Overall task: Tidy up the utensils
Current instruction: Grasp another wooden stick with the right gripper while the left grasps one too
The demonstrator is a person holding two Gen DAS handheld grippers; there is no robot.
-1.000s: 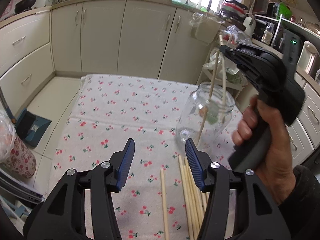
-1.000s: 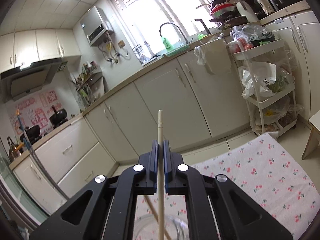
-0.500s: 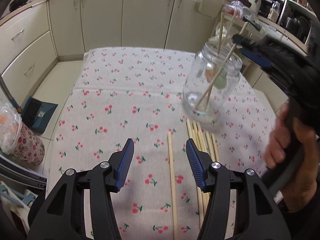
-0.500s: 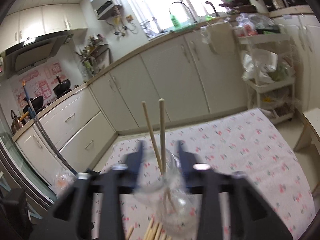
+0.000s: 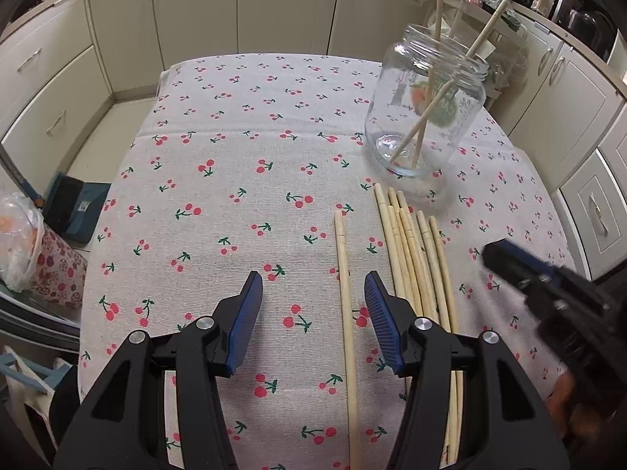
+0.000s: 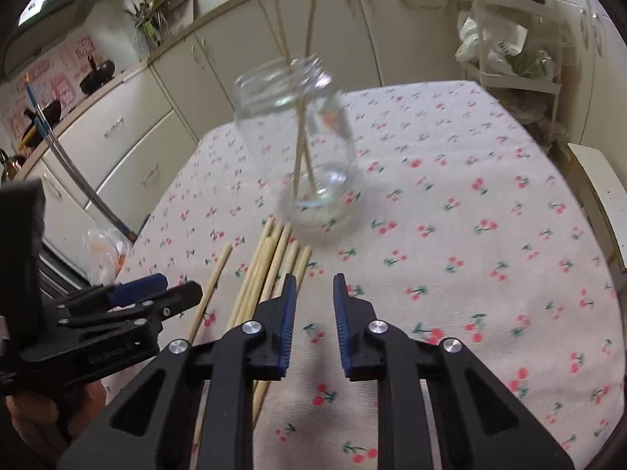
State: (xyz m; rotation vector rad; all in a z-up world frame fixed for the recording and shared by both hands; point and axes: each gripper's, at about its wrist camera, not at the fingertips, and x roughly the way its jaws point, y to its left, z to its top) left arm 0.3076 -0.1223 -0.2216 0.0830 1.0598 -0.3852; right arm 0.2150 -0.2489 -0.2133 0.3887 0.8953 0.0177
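Observation:
A glass jar (image 5: 427, 102) stands on the cherry-print tablecloth (image 5: 235, 180) with two chopsticks leaning inside it. In front of it lies a bundle of several chopsticks (image 5: 415, 254), and a single chopstick (image 5: 345, 293) lies to their left. My left gripper (image 5: 312, 286) is open above the cloth, with the single chopstick between its jaws, near the right one and untouched. My right gripper (image 6: 313, 286) hovers low just right of the bundle (image 6: 270, 270); its jaws are closing with nothing between them. The jar (image 6: 298, 137) is blurred in the right wrist view.
Cream kitchen cabinets (image 5: 282, 4) ring the table. A floral bag (image 5: 43, 258) and a dustpan (image 5: 74, 211) sit off the table's left edge. A white rack with bags (image 6: 509, 51) and a white stool (image 6: 603, 196) stand to the right.
The right gripper let go of its chopstick, which now stands in the jar, then dropped back down beside the bundle. The left gripper sank toward the single chopstick.

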